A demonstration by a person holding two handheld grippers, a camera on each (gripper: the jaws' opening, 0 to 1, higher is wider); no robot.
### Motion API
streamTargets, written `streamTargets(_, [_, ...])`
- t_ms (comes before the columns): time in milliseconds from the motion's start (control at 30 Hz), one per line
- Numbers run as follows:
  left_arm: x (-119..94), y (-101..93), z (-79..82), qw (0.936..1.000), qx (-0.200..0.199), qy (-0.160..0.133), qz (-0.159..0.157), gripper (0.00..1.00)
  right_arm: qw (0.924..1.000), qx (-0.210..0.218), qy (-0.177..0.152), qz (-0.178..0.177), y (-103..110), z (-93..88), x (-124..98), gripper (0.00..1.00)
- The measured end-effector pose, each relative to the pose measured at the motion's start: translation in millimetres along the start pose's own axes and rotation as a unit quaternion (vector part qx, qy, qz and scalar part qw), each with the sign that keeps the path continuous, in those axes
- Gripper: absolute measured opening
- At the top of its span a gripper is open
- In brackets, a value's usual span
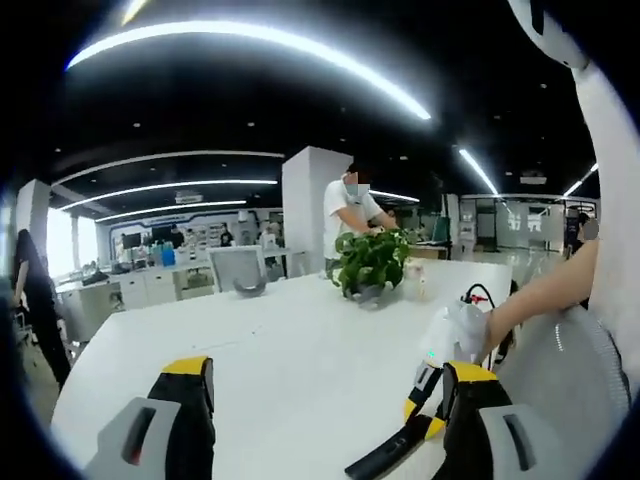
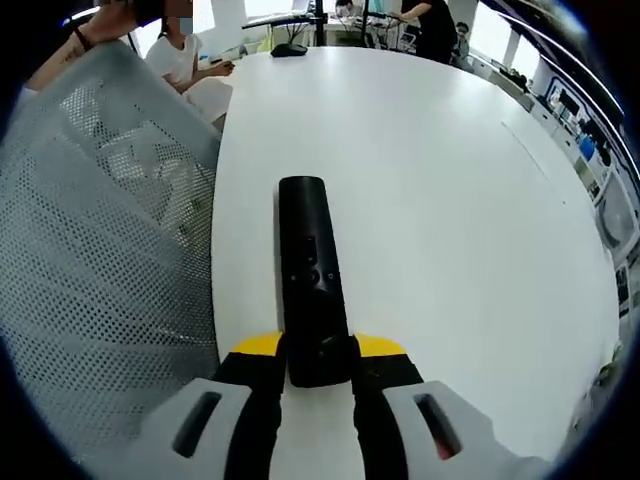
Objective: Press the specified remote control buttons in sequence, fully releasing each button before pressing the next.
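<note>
The black remote control [image 2: 312,280] is pinched at its near end by the right claw [image 2: 318,372], held out over the white bench [image 2: 450,200]. In the left gripper view, the left claw [image 1: 325,385] is spread above the bench, where a potted plant [image 1: 371,262] stands; possibly the remote's far end is seen at the lower right.

Open office: white table [image 1: 270,340], ceiling light strips [image 1: 250,40], mesh chair [image 2: 90,250].
</note>
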State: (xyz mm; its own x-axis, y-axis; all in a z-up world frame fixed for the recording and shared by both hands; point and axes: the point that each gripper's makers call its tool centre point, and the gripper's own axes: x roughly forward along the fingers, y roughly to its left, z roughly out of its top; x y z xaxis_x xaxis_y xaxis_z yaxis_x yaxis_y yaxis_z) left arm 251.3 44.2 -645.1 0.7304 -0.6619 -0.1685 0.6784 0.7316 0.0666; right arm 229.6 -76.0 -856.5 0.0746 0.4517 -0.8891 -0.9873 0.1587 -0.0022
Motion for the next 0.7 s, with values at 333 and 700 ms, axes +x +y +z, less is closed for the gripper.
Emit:
streamTargets(333, [-1.6, 4.7, -8.8, 0.9999, -0.009, 0.012, 0.002, 0.98, 0.9993, -0.028, -0.022, 0.014, 0.3, 0.8, -0.9, 0.25])
streamTargets(700, [-5.4, 6.2, -7.1, 0.9996, -0.025, 0.010, 0.003, 0.97, 0.9993, -0.024, -0.023, 0.018, 0.9, 1.1, -1.3, 0.24])
